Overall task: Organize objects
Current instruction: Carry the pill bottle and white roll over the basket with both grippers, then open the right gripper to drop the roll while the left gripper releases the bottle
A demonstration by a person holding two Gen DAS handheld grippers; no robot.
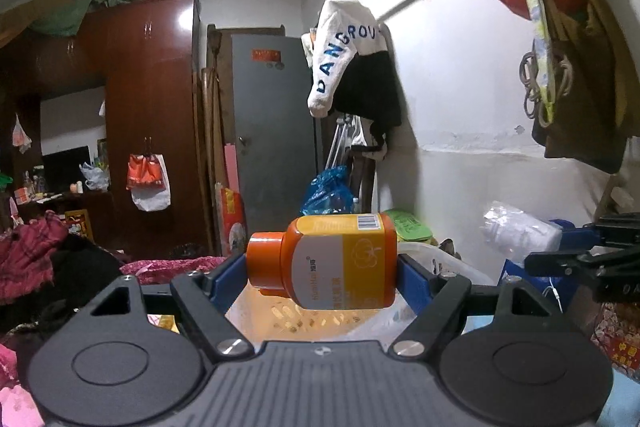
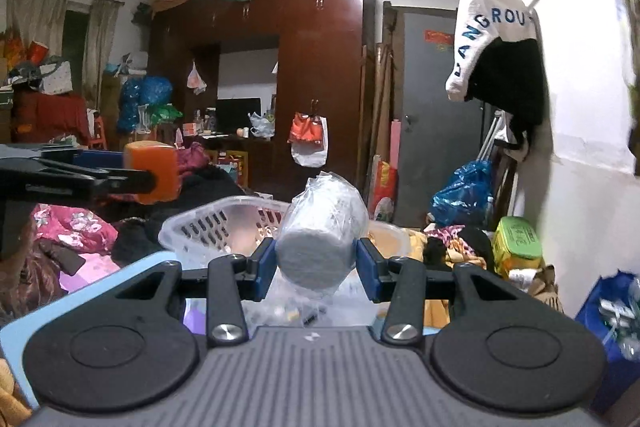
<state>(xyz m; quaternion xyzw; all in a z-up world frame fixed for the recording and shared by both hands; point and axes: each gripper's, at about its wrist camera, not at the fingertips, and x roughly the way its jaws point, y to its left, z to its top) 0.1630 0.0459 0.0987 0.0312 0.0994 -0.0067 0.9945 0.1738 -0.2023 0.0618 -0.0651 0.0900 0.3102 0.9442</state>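
My left gripper (image 1: 322,267) is shut on an orange and yellow bottle (image 1: 340,261) with an orange cap, held sideways above a white slotted basket (image 1: 296,315). My right gripper (image 2: 316,263) is shut on a stack of clear plastic cups in a plastic sleeve (image 2: 324,231), raised above the same basket (image 2: 208,223). The left gripper and the bottle's orange cap (image 2: 154,171) show at the left of the right wrist view. The right gripper's side and the cup sleeve (image 1: 520,231) show at the right of the left wrist view.
Clothes (image 2: 72,231) are piled to the left. A green container (image 2: 516,239) and blue bags (image 2: 464,195) sit near the white wall on the right. A dark wardrobe (image 2: 320,75) and grey door (image 1: 276,131) stand behind. A blue bin (image 2: 616,315) is at the right edge.
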